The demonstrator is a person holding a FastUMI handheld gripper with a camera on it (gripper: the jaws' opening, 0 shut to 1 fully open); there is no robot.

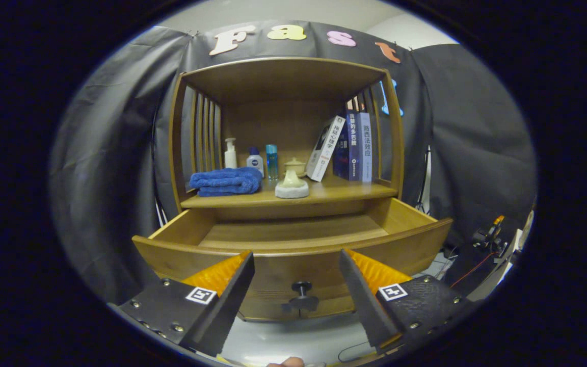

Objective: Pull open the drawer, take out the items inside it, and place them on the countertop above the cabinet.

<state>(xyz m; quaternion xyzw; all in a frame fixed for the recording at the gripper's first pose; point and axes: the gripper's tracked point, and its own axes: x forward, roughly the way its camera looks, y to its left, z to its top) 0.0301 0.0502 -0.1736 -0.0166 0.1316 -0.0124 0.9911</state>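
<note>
From my remote seat I saw the gripper (pixel 297 255) with its jaws spread wide and gripping nothing. Just ahead of the fingers stood the wooden drawer (pixel 293 244) of the brown wooden cabinet (pixel 286 132), pulled well out. Its small dark round knob (pixel 301 294) sat on the drawer front between the two fingers, touching neither. What I could see of the drawer's floor was bare wood.

Beyond the drawer, on the wooden countertop (pixel 344 191) above it, lay a folded blue towel (pixel 226 182) toward the left. Behind it stood a white pump bottle (pixel 230 153), a small white bottle with a blue cap (pixel 255 161) and a slim translucent blue bottle (pixel 271 161). A cream ceramic piece on a round white base (pixel 292 184) sat near the middle, with a cream lidded jar (pixel 295 166) behind it. A row of books (pixel 348 148) leaned at the right.
</note>
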